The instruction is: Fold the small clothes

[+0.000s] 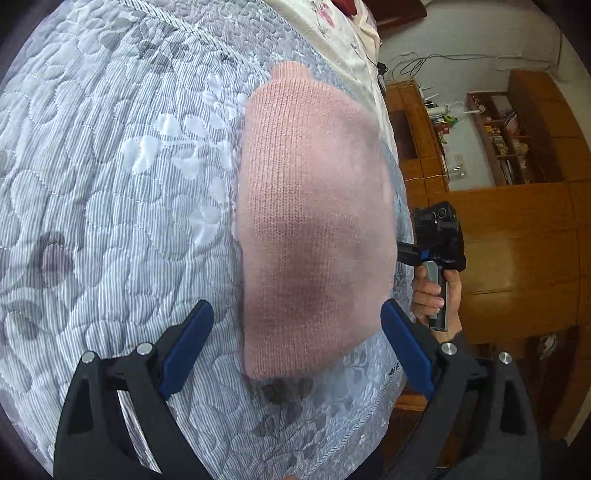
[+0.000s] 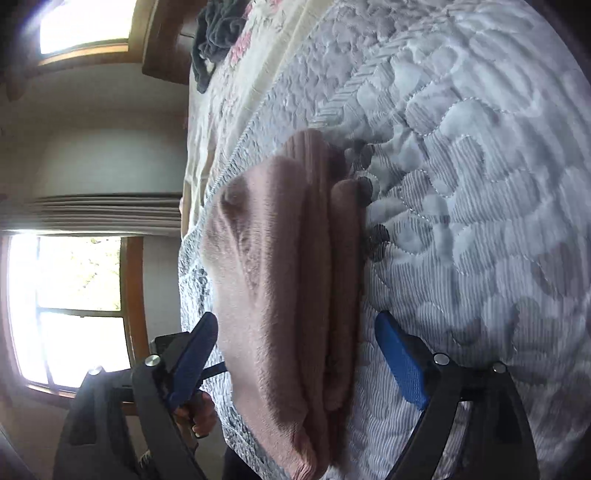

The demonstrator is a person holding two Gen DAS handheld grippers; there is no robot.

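A pink knitted garment (image 1: 314, 206) lies folded into a compact bundle on the grey quilted bedspread (image 1: 110, 184), close to the bed's edge. My left gripper (image 1: 295, 332) hovers open over its near end, one blue finger on each side, touching nothing. In the right wrist view the same garment (image 2: 288, 280) shows its stacked folded layers from the side. My right gripper (image 2: 295, 343) is open too, its fingers straddling the bundle without holding it. The left wrist view also shows the right gripper's body (image 1: 437, 236) with a hand (image 1: 432, 295) on its grip beside the bed.
A cream floral sheet (image 1: 343, 33) lies past the quilt. A dark grey cloth (image 2: 218, 33) sits at the far end of the bed. Wooden cabinets and shelves (image 1: 517, 147) stand beside the bed; windows (image 2: 70, 310) are on the other side.
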